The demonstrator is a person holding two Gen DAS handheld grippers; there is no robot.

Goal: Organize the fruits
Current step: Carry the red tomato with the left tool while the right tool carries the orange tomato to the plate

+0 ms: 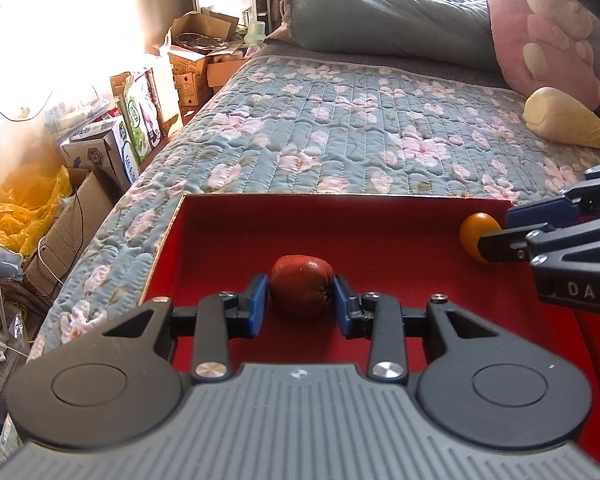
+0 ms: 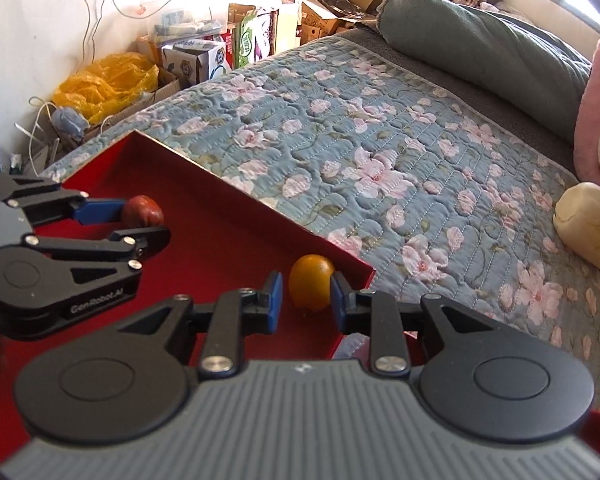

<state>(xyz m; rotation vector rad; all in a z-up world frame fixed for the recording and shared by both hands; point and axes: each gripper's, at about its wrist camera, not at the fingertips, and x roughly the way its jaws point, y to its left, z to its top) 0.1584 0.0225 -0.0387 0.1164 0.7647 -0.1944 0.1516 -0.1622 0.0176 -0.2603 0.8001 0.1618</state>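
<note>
The bed (image 1: 360, 128) fills most of what I see, under a blue quilt (image 2: 380, 160) with pink flowers. I will place everything by the red tray (image 1: 380, 240) lying on that quilt at the near edge.

Beyond the tray, at the head of the bed, a long grey-green pillow (image 1: 388, 20) lies across, and a pink cushion (image 1: 548, 32) leans to the right of it. Left of the tray, off the bed, cardboard boxes (image 1: 188, 68) and a yellow plastic bag (image 2: 108, 80) are piled on the floor against the wall. To the right of the tray and farther back, a pale cream vegetable (image 1: 564, 124) lies on the quilt, just in front of the pink cushion.

My left gripper (image 1: 301, 294) is low over the middle of the tray, its blue pads (image 1: 257, 304) set narrow around a red fruit (image 1: 300, 288). The pads look to be touching the fruit on both sides, and the fruit seems to rest on the tray floor.

My right gripper (image 2: 306, 292) is at the tray's far right corner, narrow around an orange (image 2: 312, 282). The right pad touches the orange; I see a thin gap at the left pad, so I cannot tell if the grip is firm. The orange sits in the corner, close to the tray walls.
</note>
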